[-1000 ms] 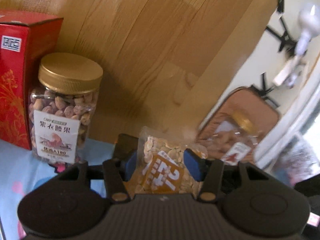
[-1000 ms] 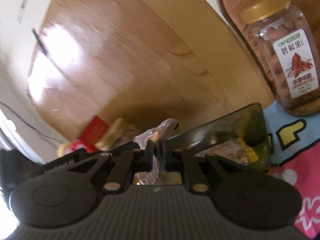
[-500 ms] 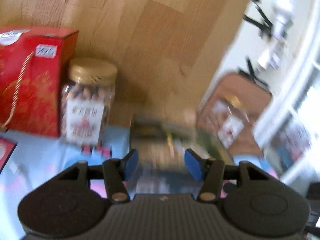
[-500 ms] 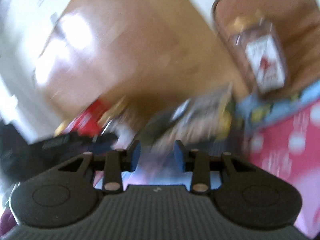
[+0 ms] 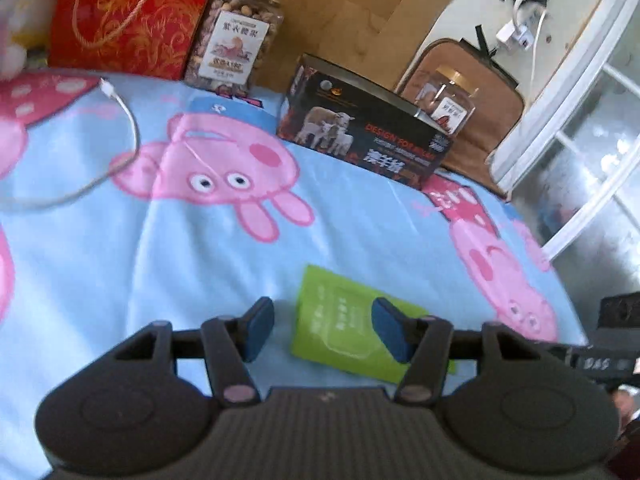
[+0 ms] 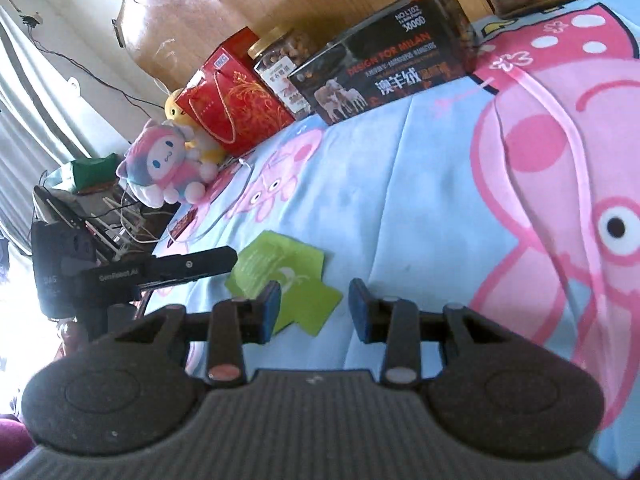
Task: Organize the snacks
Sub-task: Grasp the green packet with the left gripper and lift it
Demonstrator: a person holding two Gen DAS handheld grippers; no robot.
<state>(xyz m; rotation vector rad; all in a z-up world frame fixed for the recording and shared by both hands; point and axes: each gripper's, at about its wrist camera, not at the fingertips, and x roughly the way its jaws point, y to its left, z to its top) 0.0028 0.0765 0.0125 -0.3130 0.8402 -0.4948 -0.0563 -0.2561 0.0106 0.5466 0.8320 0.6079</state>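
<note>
Left wrist view: the left gripper (image 5: 322,328), jaws just widening and empty, hovers over a flat glossy green snack packet (image 5: 344,322) on the soft cartoon-print blanket (image 5: 360,216). Right view alone shows a plush toy (image 6: 160,168); the right gripper (image 6: 314,312) is spread, empty.

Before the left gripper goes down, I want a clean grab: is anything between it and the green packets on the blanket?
Nothing visible is. The green packets lie flat on the blanket just ahead of the open left gripper, with only bare blanket around them. The dark box and charging cable lie well beyond.
</note>
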